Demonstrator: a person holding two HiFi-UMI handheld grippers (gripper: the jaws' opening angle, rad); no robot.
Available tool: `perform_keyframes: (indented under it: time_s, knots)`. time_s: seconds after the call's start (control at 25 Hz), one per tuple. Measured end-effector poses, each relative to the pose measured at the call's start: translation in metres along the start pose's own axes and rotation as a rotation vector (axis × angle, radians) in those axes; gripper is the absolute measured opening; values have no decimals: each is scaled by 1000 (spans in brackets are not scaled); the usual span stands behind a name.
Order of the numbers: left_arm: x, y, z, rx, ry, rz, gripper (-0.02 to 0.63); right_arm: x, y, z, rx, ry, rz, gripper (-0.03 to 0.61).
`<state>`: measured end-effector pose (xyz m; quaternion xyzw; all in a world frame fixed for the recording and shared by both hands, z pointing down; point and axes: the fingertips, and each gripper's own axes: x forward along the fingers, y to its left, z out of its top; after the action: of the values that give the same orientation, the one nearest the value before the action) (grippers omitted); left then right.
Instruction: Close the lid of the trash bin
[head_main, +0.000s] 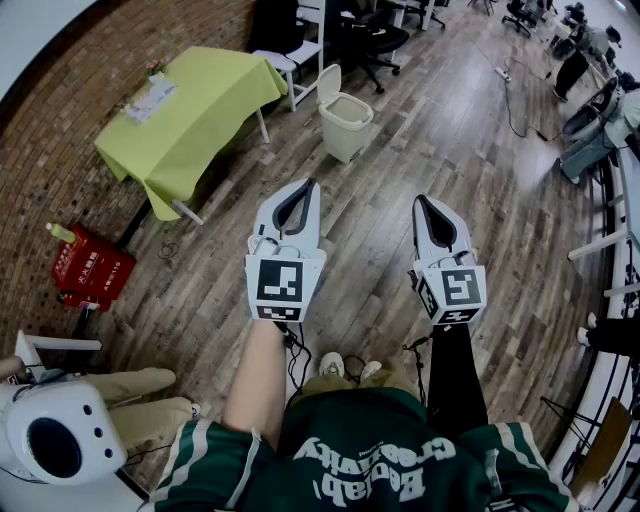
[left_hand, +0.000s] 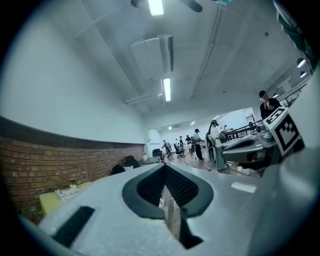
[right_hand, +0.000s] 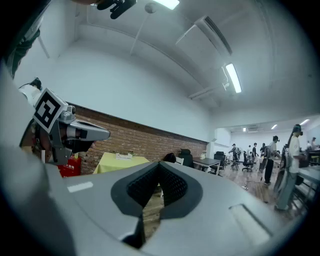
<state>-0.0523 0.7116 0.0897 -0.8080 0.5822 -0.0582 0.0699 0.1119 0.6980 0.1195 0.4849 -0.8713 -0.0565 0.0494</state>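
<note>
**Trash bin (head_main: 346, 122): lid (head_main: 328, 80) upright, tongs idle**

The bin stands on the wood-plank floor (head_main: 440, 150). A yellow-clothed table (head_main: 212, 92) is just left of the bin. Farther left, by the brick wall (head_main: 60, 120), is a red crate (head_main: 92, 268) whose white print is unreadable. Left tongs (head_main: 306, 186) and right tongs (head_main: 421, 202) are both closed on nothing, well short of the bin.

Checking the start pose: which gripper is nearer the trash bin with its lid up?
The left gripper; it aims almost at the trash bin, while the right gripper is held farther off to the side.
</note>
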Motion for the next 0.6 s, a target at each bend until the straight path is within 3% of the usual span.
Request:
perform_keyframes:
  time_s: [0.32, 0.6]
  knots:
    - [-16, -9, 11, 31, -15, -2, 6, -20, 2, 9, 0, -35, -1, 11]
    - [-21, -3, -3, 12, 13, 16, 6, -20, 9, 9, 52, -82, 16, 12]
